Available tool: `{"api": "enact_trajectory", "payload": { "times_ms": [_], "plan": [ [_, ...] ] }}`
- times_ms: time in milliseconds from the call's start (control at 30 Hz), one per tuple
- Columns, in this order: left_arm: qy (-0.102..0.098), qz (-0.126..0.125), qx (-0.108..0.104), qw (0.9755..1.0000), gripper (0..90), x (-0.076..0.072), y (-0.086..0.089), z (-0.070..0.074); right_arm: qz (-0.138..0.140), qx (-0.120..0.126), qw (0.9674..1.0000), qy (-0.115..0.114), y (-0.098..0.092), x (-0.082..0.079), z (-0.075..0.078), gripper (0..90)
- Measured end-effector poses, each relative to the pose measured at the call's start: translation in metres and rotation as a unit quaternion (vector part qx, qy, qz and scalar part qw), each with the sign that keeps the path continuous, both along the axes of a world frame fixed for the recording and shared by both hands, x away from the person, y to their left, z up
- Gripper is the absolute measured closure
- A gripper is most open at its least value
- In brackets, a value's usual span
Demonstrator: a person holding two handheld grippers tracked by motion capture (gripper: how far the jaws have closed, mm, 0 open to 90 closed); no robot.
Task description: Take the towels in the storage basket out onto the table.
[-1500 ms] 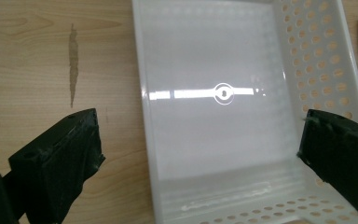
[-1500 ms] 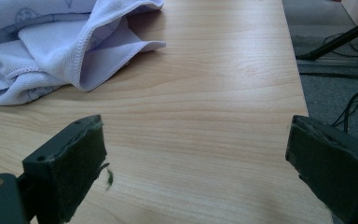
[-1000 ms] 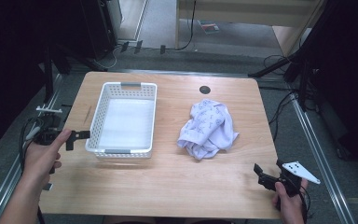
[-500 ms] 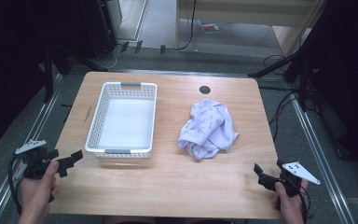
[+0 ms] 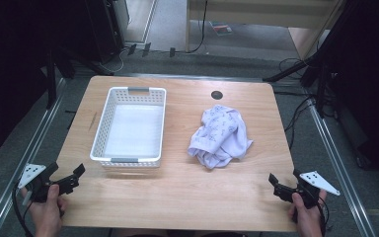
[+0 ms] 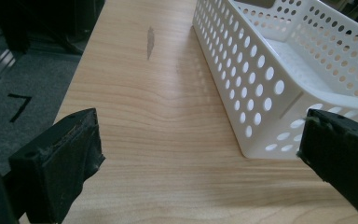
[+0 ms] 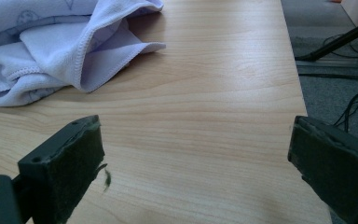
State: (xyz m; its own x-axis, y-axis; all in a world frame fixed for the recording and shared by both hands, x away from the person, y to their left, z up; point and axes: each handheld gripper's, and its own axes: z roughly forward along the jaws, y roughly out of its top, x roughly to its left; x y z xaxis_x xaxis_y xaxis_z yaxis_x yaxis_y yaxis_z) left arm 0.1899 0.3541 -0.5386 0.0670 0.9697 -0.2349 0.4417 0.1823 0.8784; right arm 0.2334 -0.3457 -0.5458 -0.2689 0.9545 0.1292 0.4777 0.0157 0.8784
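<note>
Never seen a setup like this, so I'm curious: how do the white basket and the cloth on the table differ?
The basket is white, rigid plastic with holed walls, standing empty; the cloth is pale lilac, soft, crumpled in a heap. The basket sits on the left half of the table, the cloth on the right. Both rest untouched.

Matt wood table (image 5: 187,197), perforated plastic basket (image 5: 128,160), soft cloth (image 5: 219,136).

My left hand (image 5: 47,207) holds the left gripper (image 5: 67,176) low at my near left, jaws spread wide, empty, pointing forward and right. My right hand (image 5: 306,217) holds the right gripper (image 5: 283,178) at my near right, jaws likewise wide apart, empty, pointing left and forward.
</note>
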Motion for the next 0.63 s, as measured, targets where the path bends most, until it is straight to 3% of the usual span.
{"api": "enact_trajectory", "payload": {
  "times_ms": [133, 367, 633],
  "plan": [
    [0.001, -0.007, 0.024, 0.9997, 0.0, 0.001, -0.005, -0.004, 0.004, 0.001, 1.0, 0.0, 0.0, 0.0, 0.0, 3.3],
    [0.016, -0.005, 0.032, 0.9993, 0.0, 0.004, -0.011, -0.01, 0.006, 0.002, 1.0, -0.001, 0.0, 0.0, 0.0, 3.2],
    [0.024, -0.004, 0.063, 0.9977, 0.0, 0.006, -0.018, -0.011, 0.008, -0.001, 1.0, -0.001, 0.0, 0.0, 0.0, 3.2]
  ]
}}
